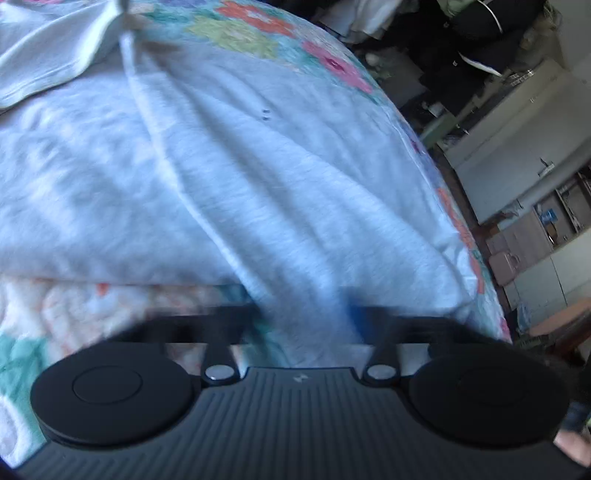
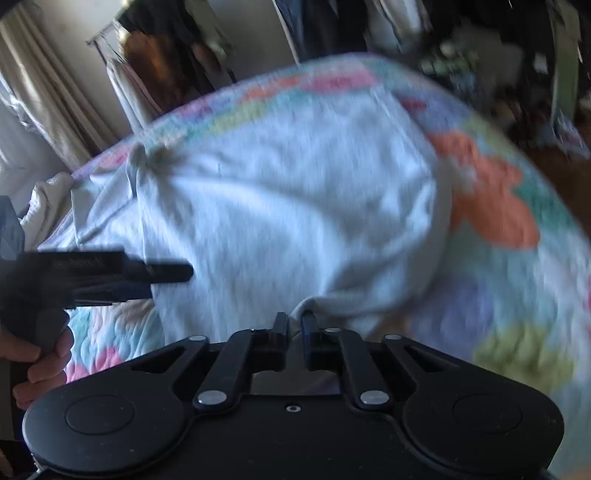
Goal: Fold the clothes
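A pale grey garment (image 1: 240,166) lies spread on a flowered quilt (image 1: 240,33), with a seam running down its middle. In the left wrist view my left gripper (image 1: 304,317) stands with its blurred jaws apart, and the garment's near hem drapes between them. The right wrist view shows the same garment (image 2: 295,203) bunched on the quilt (image 2: 491,192). My right gripper (image 2: 294,321) is shut on the garment's near edge. The left gripper (image 2: 170,273) comes in from the left at the garment's side edge, held by a hand (image 2: 40,354).
Another pale cloth (image 1: 48,55) lies folded over at the far left. The bed's edge curves down the right, with grey cabinets (image 1: 517,129) beyond it. Curtains (image 2: 44,92) and hanging clothes (image 2: 155,55) stand behind the bed.
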Motion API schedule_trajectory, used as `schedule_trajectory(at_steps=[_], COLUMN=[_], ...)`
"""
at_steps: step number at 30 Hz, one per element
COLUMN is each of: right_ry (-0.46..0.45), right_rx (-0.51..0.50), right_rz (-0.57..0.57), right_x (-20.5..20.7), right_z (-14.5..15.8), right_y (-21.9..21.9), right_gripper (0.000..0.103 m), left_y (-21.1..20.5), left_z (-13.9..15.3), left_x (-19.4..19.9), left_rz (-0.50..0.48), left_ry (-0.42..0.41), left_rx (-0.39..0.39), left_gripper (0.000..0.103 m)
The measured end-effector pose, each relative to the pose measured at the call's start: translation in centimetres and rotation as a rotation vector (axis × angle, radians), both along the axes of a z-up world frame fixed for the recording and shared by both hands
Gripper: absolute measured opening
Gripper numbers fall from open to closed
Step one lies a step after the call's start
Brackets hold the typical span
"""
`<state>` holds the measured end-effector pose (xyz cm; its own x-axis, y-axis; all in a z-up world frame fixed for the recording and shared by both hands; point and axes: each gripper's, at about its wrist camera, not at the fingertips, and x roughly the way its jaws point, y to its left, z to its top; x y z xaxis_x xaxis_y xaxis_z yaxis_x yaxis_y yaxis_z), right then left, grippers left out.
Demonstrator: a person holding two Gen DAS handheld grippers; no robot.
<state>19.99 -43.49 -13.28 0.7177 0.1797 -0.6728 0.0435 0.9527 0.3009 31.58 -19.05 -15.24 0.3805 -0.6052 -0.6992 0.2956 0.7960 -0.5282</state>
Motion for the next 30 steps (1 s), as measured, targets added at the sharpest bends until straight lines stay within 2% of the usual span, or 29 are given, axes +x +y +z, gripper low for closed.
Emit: schedule_trajectory(at_steps=[2,7,10,14,17,18,20,21,22,24,27,30], right_ry=[-0.082,-0.177,-0.219,-0.25,-0.184,-0.166,-0.159,-0.168,-0.173,-0.174,-0.137,-0.059], right_rx=[-0.043,-0.122,-0.184,-0.222,-0.126,-0.088,-0.039,-0.025,-0.019,-0.046,-0.1,-0.217], right_rz=[0.017,0.048,0.066,0.035,-0.018,-0.057,-0.098,-0.111,-0.11,-0.063,0.063,0.171], right_x=[0.7,4.3,8.3,14.5,18.3,18.8,18.2,17.4,16.6,14.9,13.3,12.3], right_z=[1.5,5.8,8.5,11.0,10.7,10.4,9.9,9.5,9.2,8.4,6.7,4.3], right_y=[-0.7,-2.3,-3.0,-5.1,-7.3,-8.1,-8.9,-9.0,-9.0,-8.7,-7.7,-6.0], right_gripper=[0.006,0.004,0.004,0.004,0.009,0.017,0.026,0.041,0.048,0.051,0.053,0.053], left_y=[-0.3,-1.2,-3.2,-5.9,-8.1,-8.8,-9.5,-9.7,-9.9,-9.9,-8.1,-5.8], left_z=[0.3,3.8,6.2,9.4,10.6,10.6,9.9,9.5,9.3,8.5,7.1,6.3], left_x=[0.4,1.5,4.9,10.9,14.7,16.1,18.2,18.8,19.1,19.4,18.9,17.7], left_rz=[0.025,0.05,0.067,0.108,0.119,0.122,0.144,0.151,0.145,0.126,0.112,0.096], left_ry=[0.029,-0.068,-0.159,-0.271,-0.303,-0.297,-0.256,-0.25,-0.244,-0.227,-0.178,-0.15], left_rx=[-0.027,-0.064,-0.051,-0.048,-0.001,0.008,0.027,0.047,0.065,0.081,0.024,-0.022], left_gripper=[0.002,0.002,0.002,0.002,0.002,0.002,0.002,0.002,0.002,0.002,0.003,0.014])
